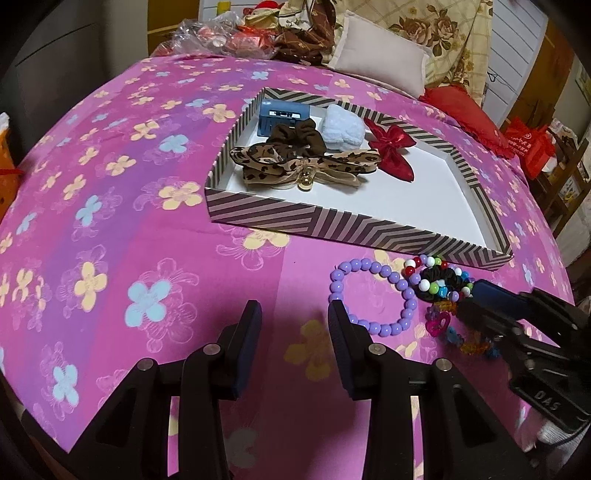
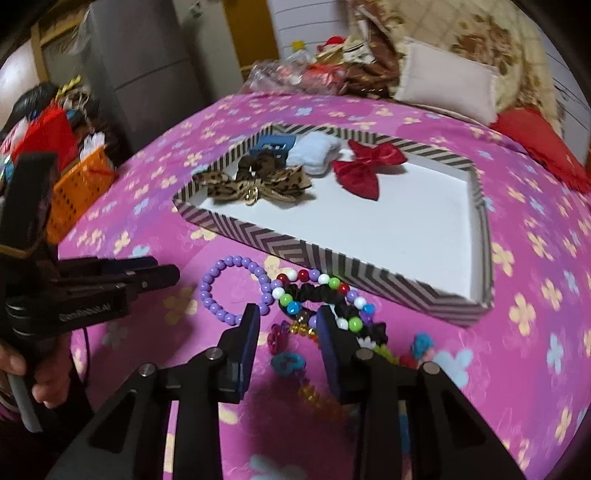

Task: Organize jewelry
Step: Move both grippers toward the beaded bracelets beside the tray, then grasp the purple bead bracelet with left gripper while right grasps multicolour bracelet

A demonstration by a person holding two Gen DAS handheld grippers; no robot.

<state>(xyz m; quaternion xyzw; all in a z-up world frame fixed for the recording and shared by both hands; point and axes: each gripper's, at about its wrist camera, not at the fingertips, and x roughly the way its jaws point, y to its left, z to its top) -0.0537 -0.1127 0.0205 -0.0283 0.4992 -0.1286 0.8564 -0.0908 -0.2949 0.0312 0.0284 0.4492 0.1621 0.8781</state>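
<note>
A striped box (image 1: 332, 227) (image 2: 295, 251) on the pink bedspread holds a leopard bow (image 1: 295, 166) (image 2: 255, 188), a brown scrunchie (image 1: 299, 136), a blue clip (image 1: 282, 116), a pale blue fluffy piece (image 1: 341, 127) and a red bow (image 1: 391, 147) (image 2: 364, 170). In front of it lie a purple bead bracelet (image 1: 369, 295) (image 2: 229, 291), a multicolour bead bracelet on a black scrunchie (image 1: 441, 282) (image 2: 321, 295) and a colourful charm bracelet (image 1: 443, 321) (image 2: 291, 358). My left gripper (image 1: 293, 314) is open and empty beside the purple bracelet. My right gripper (image 2: 284, 317) is open over the charm bracelet and scrunchie.
Pillows (image 1: 384, 59) and a red cushion (image 1: 465, 114) lie at the bed's far end, with bagged clutter (image 1: 229, 33). An orange basket (image 2: 79, 192) of items stands off the bed's left side.
</note>
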